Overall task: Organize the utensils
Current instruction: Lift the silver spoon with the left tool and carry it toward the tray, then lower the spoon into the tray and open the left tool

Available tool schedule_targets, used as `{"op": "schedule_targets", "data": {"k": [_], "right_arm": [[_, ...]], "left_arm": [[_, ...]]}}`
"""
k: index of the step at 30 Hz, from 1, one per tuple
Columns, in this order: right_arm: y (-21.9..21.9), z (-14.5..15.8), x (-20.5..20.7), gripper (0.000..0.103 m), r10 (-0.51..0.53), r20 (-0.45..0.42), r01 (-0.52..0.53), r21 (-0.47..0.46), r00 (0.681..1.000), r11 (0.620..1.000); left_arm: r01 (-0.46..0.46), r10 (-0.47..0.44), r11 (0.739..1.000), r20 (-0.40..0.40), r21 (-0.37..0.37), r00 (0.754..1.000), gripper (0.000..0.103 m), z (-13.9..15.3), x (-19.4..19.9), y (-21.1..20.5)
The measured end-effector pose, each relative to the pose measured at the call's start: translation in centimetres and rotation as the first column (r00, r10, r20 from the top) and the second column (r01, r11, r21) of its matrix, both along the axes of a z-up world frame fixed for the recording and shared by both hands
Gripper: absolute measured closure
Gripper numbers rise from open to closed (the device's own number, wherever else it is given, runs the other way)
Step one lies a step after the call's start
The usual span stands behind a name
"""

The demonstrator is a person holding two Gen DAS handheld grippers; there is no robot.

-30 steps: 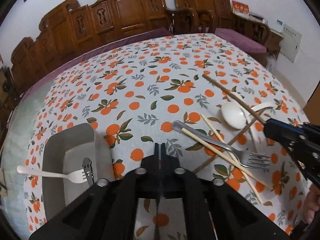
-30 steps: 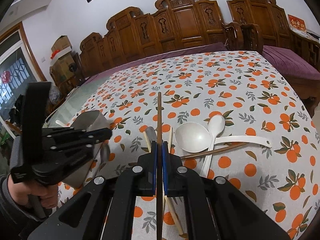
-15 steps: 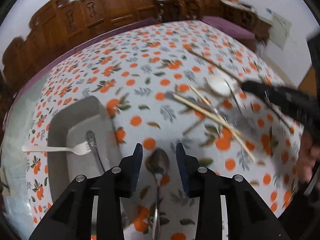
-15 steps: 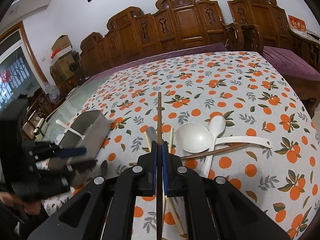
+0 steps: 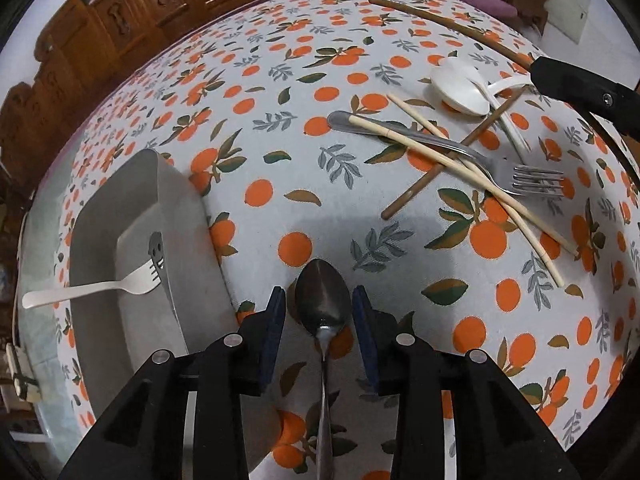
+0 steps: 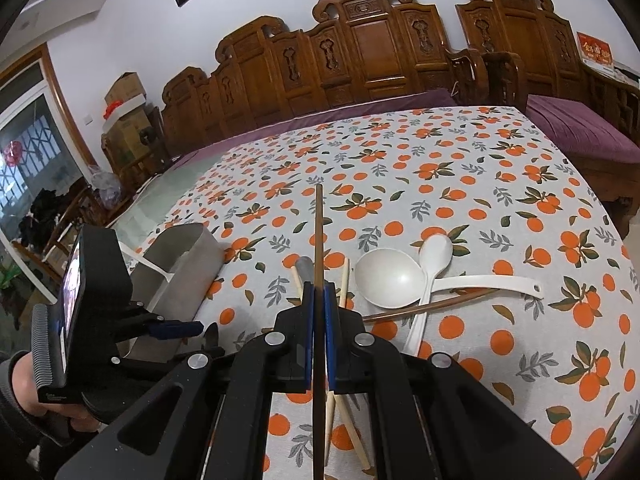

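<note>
Steel spoon [image 5: 322, 300] now between parted left tongs [image 5: 319, 308]

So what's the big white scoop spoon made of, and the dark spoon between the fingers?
The big white ladle looks like plastic: flat matte white, no mirror shine, thin moulded handle. The dark spoon between the open left gripper fingers looks like metal, probably stainless steel: grey, glossy bowl with a bright highlight at the neck.
</note>
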State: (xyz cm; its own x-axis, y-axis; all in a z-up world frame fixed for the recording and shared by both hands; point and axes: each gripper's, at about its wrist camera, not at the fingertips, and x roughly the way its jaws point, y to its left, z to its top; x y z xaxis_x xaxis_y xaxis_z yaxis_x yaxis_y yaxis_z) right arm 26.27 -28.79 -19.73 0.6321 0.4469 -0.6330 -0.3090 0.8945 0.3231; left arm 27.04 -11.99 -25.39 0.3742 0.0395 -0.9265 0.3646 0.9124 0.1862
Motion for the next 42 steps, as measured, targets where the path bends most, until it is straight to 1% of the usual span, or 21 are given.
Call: {"op": "schedule_targets", "data": {"k": [2, 3, 8, 9, 10, 12, 15, 19, 24, 29, 32, 36, 42], "right_arm": [[0.0, 0.0, 0.0, 0.097, 0.000, 0.001, 0.000, 0.001, 1.000, 1.000], [0.0, 0.0, 0.0, 0.097, -0.001, 0.002, 0.001, 0.002, 1.000, 1.000], [0.0, 0.0, 0.0, 0.097, -0.002, 0.000, 0.002, 0.000, 1.000, 1.000], [0.0, 0.0, 0.0, 0.097, -0.003, -0.001, 0.003, 0.000, 1.000, 1.000], [0.0, 0.0, 0.0, 0.097, -0.003, -0.001, 0.003, 0.001, 1.000, 1.000], [0.0, 0.0, 0.0, 0.097, -0.003, -0.001, 0.003, -0.001, 1.000, 1.000], [0.1, -0.1, -0.1, 0.097, 0.003, 0.000, -0.003, -0.004, 1.000, 1.000], [0.6, 0.1, -0.4, 0.097, 0.023, 0.009, -0.023, -0.017, 1.000, 1.000], [1.5, 0.3, -0.9, 0.097, 0.042, 0.017, -0.041, -0.032, 0.999, 0.999], [2.5, 0.6, -1.4, 0.097, 0.063, 0.029, -0.062, -0.043, 0.998, 0.997], [3.1, 0.7, -1.7, 0.097, 0.076, 0.034, -0.074, -0.050, 0.997, 0.996], [3.8, 1.2, -2.1, 0.097, 0.092, 0.044, -0.091, -0.036, 0.995, 0.995], [5.5, 1.7, -2.8, 0.097, 0.126, 0.057, -0.124, -0.040, 0.990, 0.992]], "left_arm": [[0.005, -0.005, 1.000, -0.005, -0.009, 1.000, 0.076, 0.0, 0.1, 0.0], [0.003, -0.003, 1.000, -0.008, -0.018, 1.000, 0.076, 0.1, 0.1, 0.0], [0.022, -0.022, 1.000, 0.018, -0.015, 1.000, 0.077, 0.0, -0.3, -0.2], [0.028, -0.027, 0.999, 0.022, -0.025, 0.999, 0.077, 0.1, -0.5, -0.3], [0.036, -0.034, 0.998, 0.035, -0.042, 0.999, 0.077, 0.3, -0.9, -0.4], [0.041, -0.038, 0.998, 0.067, -0.044, 0.997, 0.077, 0.8, -1.5, -0.6], [0.031, -0.019, 0.995, 0.119, -0.097, 0.993, 0.077, 2.4, -2.1, -0.4], [0.014, 0.019, 0.985, 0.190, -0.173, 0.982, 0.077, 5.2, -2.7, 0.1], [0.006, 0.060, 0.970, 0.265, -0.241, 0.962, 0.077, 8.3, -3.0, 1.2], [-0.001, 0.100, 0.953, 0.313, -0.303, 0.945, 0.077, 10.4, -3.3, 2.7], [-0.008, 0.116, 0.951, 0.332, -0.309, 0.936, 0.077, 11.2, -3.7, 3.4], [-0.030, 0.148, 0.946, 0.348, -0.323, 0.926, 0.077, 12.2, -3.7, 5.0], [-0.078, 0.206, 0.940, 0.369, -0.331, 0.906, 0.077, 13.2, -2.9, 8.1]]}}
